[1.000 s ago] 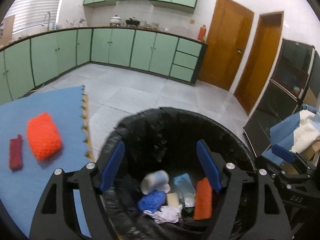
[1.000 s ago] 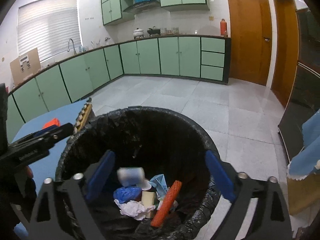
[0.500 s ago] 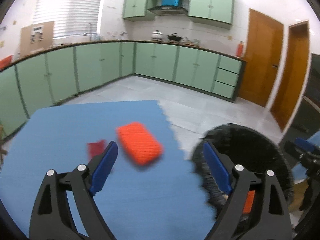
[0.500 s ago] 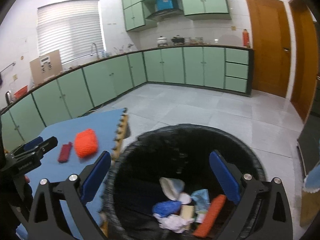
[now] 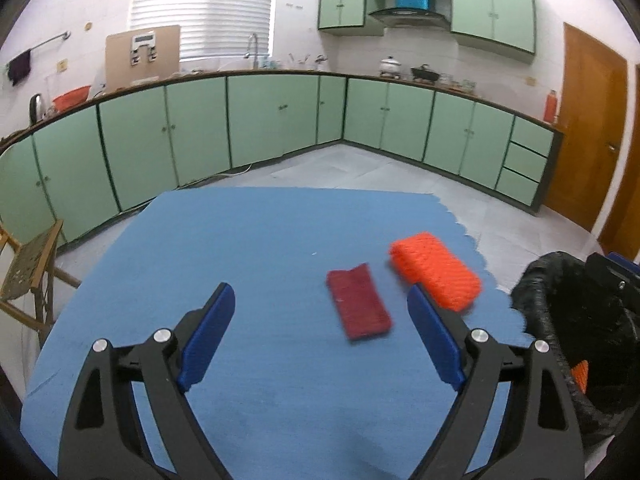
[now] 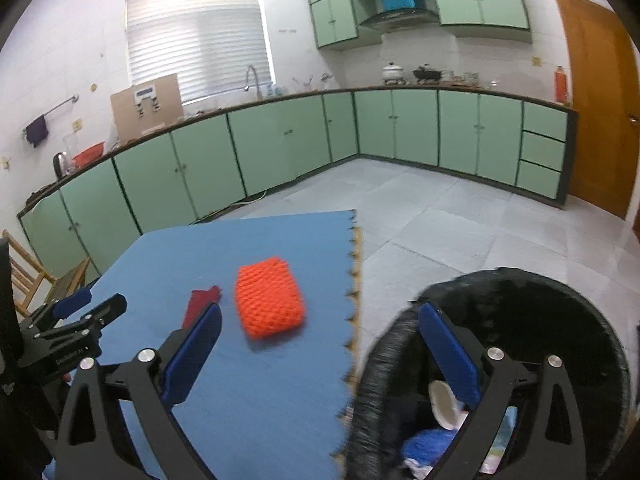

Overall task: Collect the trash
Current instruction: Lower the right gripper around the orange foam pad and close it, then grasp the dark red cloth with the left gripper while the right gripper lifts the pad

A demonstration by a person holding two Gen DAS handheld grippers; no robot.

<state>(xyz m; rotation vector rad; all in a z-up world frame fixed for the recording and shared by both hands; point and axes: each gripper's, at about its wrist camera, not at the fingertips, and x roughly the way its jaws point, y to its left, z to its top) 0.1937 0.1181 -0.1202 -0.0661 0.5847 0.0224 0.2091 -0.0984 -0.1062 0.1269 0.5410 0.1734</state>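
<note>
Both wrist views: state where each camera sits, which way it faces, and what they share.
Left wrist view: on the left hand-held gripper, facing forward over the blue mat; its own open fingers show, the dark red piece between them, the bin at right.
Right wrist view: on the right hand-held gripper, straddling the mat edge and bin; its open fingers show, the left one at far left.
Shared: the orange mesh sponge, dark red piece, mat, bin, green cabinets.

Both grippers have swung from the trash bin toward the blue mat
</note>
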